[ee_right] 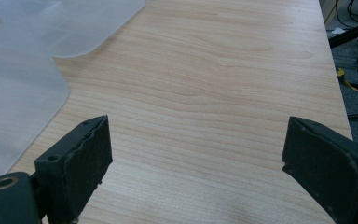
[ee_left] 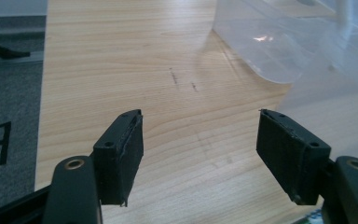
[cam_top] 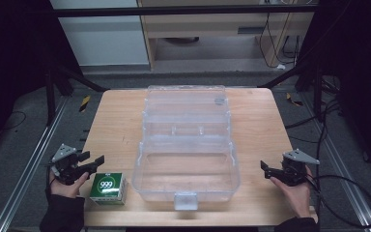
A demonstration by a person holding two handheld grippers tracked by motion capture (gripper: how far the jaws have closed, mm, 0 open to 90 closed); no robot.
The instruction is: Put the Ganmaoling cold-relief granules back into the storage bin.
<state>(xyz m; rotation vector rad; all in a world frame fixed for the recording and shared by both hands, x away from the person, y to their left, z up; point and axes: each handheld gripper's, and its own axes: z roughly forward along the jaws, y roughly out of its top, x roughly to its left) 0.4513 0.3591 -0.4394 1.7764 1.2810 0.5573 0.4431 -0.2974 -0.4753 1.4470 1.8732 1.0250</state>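
Green box sits near the front left edge of the surface, just beside your left claw and untouched. Its top face reads "999".

Left claw: released. In the left gripper view the two black pads stand apart with bare wood between them, nothing gripped. This looks like the narrowest gap this claw keeps, but the pads press on nothing. It hovers just above and behind the box, pointing in toward the middle of the surface.

Right claw: released as well. The right gripper view shows its pads spread wide over bare wood, with nothing between them. It is held near the right front edge, well apart from the green box, pointing left toward the clear case.

Clear plastic case: lies open in the centre of the surface, lid folded back flat away from you, latch tab toward you at the front edge. The bottom tray holds nothing as far as you can see through the plastic. Its rounded left corner shows ahead of your left claw; its right edge shows ahead of your right claw.

Progress, as judged: you are at the very start. Case is already open, which is the one thing done. Box is not yet gripped, not yet lifted, not yet in the tray. Left to do, by the likeliest reading: lower the left claw over the box, clench across its sides, carry it over the tray wall, set it down; closing the lid may follow.

Beyond the surface: grey floor, black frame legs, trailing cables at right.
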